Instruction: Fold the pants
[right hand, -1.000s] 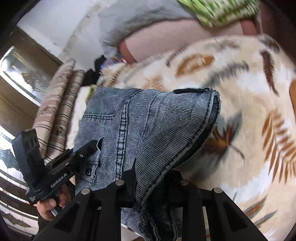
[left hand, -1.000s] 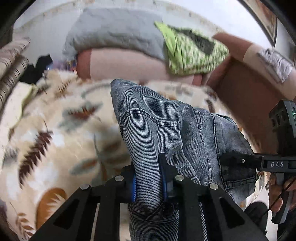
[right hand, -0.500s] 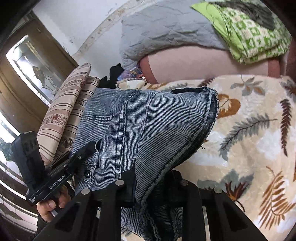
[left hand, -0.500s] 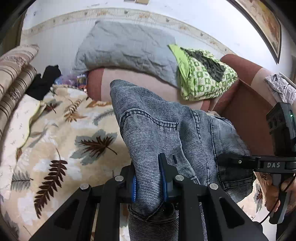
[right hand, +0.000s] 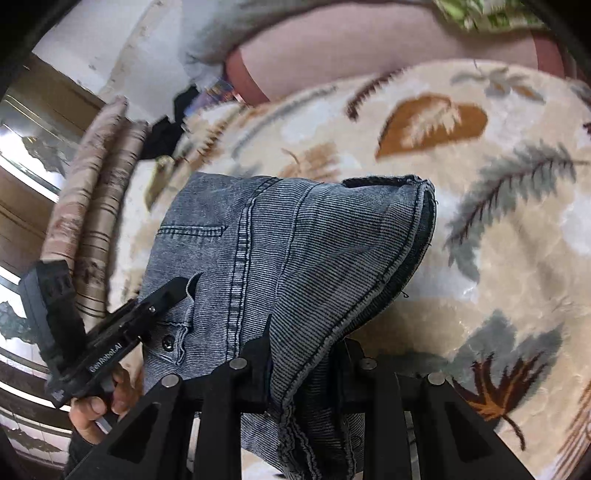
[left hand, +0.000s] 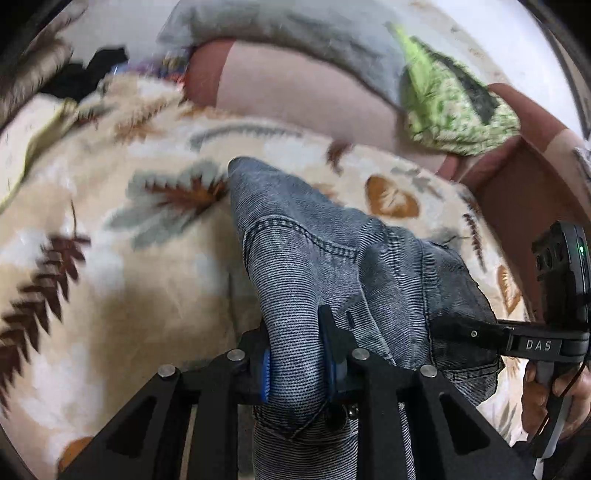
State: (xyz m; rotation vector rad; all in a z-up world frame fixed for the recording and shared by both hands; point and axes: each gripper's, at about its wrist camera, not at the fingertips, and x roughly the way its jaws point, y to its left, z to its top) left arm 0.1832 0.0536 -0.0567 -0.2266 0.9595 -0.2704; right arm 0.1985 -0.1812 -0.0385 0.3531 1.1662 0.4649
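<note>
The grey-blue denim pants hang bunched between both grippers above a leaf-patterned blanket. My left gripper is shut on one edge of the pants, with the cloth pinched between its blue pads. My right gripper is shut on the other edge, near the hem. The pants show a pocket seam and a button. Each gripper shows in the other's view: the right one at the right, the left one at the lower left.
A brown and pink sofa back rises behind the blanket, with a grey cloth and a green patterned cloth draped on it. Striped cushions and dark clothing lie at the left.
Both grippers have tipped down toward the blanket with the pants still gripped. The sofa back has slid up and out of frame, and the views are motion-blurred.
</note>
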